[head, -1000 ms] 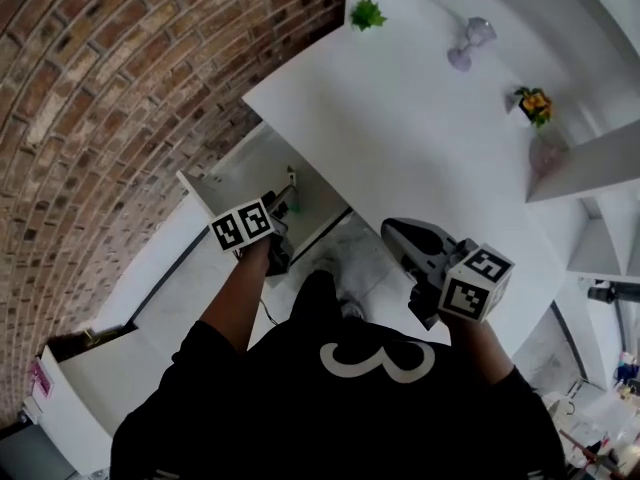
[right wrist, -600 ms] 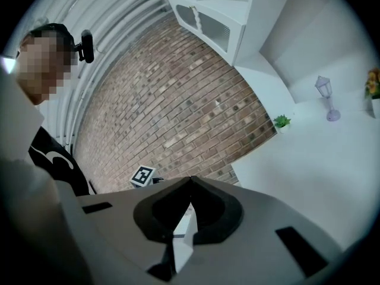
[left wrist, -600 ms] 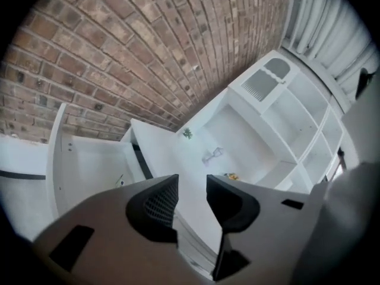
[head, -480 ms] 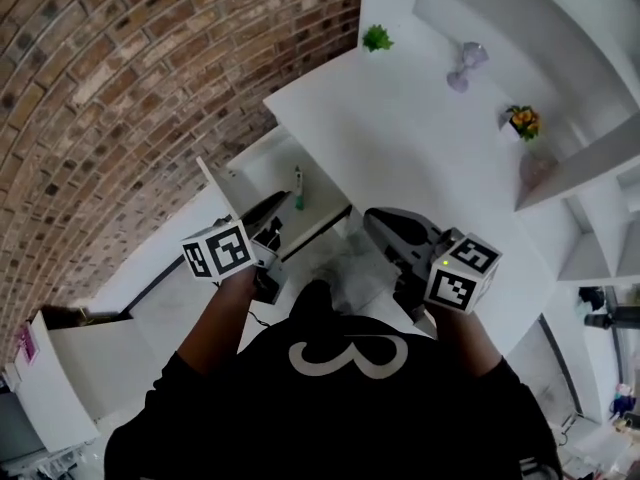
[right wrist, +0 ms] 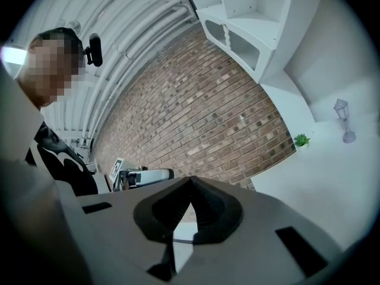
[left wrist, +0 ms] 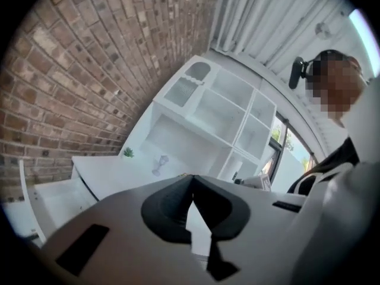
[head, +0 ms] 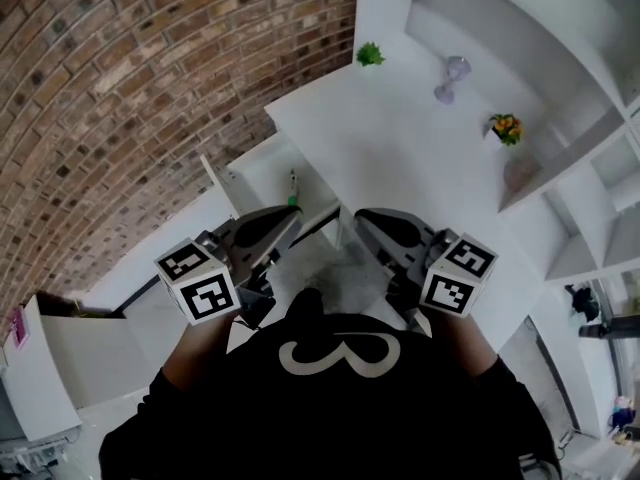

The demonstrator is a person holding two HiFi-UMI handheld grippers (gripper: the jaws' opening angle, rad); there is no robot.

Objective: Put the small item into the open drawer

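Observation:
The open white drawer point(head: 252, 174) juts out under the desk's left end, and a small slim item with a green end point(head: 293, 181) lies inside it by the right wall. My left gripper point(head: 289, 219) hovers near the drawer's front, clear of the item. It is shut, its jaws closing onto each other with nothing between them. In the left gripper view its fingertips point(left wrist: 191, 178) meet and the drawer point(left wrist: 52, 198) shows low at the left. My right gripper point(head: 364, 218) is also shut and empty, held beside the left one over the desk's front edge.
The white desk top point(head: 400, 158) carries a small green plant point(head: 370, 54), a clear glass ornament point(head: 449, 76) and a pot of yellow flowers point(head: 505, 127). White shelving point(head: 590, 198) stands at the right and a brick wall point(head: 120, 98) at the left.
My left gripper has drawn back out of the drawer toward my body and its jaws have gone from wide open to shut. The small item stays in the drawer.

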